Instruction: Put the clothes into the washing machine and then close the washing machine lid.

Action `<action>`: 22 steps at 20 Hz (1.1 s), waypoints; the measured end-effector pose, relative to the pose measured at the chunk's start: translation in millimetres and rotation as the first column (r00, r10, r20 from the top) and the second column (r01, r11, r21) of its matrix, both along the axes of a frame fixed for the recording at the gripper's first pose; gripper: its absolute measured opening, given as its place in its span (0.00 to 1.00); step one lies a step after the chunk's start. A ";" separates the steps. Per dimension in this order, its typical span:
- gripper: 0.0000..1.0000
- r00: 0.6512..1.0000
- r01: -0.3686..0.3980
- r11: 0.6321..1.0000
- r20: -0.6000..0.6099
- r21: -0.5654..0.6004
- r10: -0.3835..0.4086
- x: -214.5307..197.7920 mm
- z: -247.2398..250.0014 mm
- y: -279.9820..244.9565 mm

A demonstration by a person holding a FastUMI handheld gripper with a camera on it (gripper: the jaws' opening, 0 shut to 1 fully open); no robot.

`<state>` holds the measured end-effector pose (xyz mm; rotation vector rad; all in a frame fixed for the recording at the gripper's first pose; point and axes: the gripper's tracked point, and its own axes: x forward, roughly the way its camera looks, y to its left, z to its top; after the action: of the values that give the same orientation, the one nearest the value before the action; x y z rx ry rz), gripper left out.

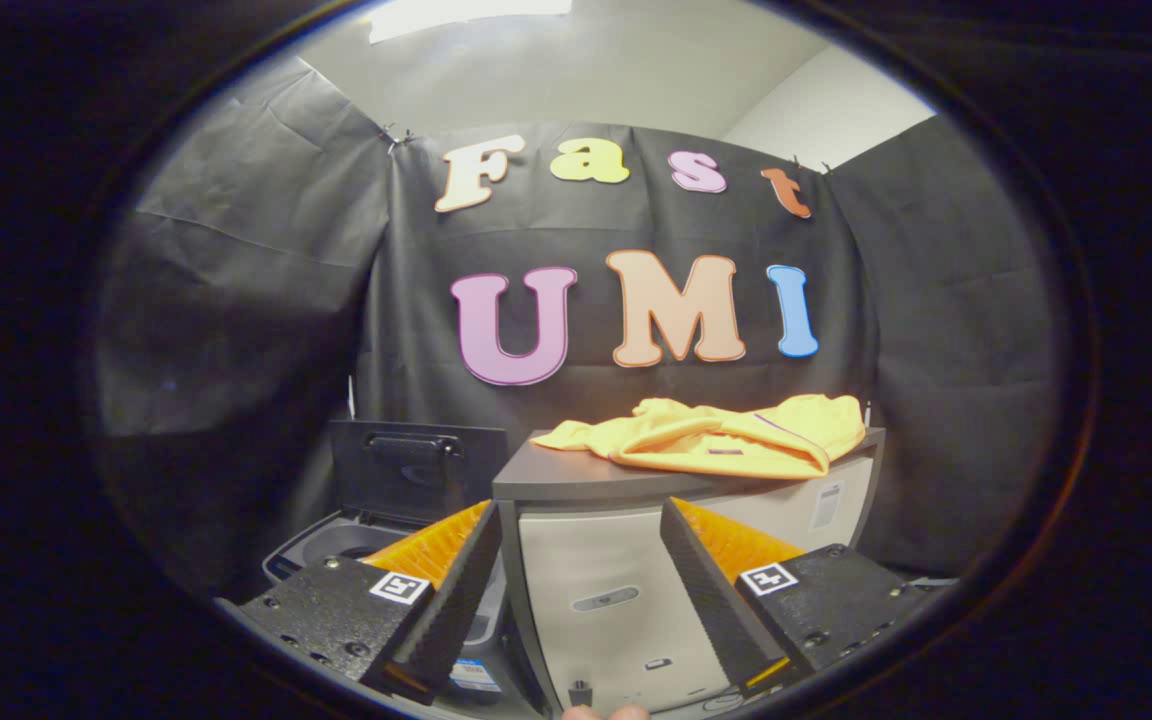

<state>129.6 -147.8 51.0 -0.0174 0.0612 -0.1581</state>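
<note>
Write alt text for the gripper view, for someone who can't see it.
An open claw points at a grey cabinet with a crumpled yellow garment lying on top, nothing between its fingers. Beside the cabinet, a small washing machine stands with its lid raised.

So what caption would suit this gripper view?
Open gripper faces a cabinet topped with yellow clothes, the washing machine open beside it.

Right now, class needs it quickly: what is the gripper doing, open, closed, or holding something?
Gripper: open, holding nothing; its fingers are spread in front of the cabinet, with the yellow garment lying on top beyond them.
</note>
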 end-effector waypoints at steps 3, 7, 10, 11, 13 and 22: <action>0.97 1.000 0.005 1.000 0.003 -0.025 -0.005 14.4 15.7 -9.2; 0.97 0.998 0.069 0.992 0.004 -0.102 -0.069 32.9 29.9 -33.1; 0.98 0.995 0.091 0.989 -0.025 -0.120 -0.095 47.4 34.4 -44.3; 0.97 0.994 0.101 0.988 -0.030 -0.119 -0.105 53.5 35.7 -49.3; 0.97 0.989 0.120 0.987 -0.071 -0.111 -0.128 65.1 30.6 -59.6; 0.89 0.957 0.186 0.980 -0.213 -0.073 -0.197 115.7 12.2 -99.0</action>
<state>245.4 -246.7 63.2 -0.0816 0.2803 -0.3517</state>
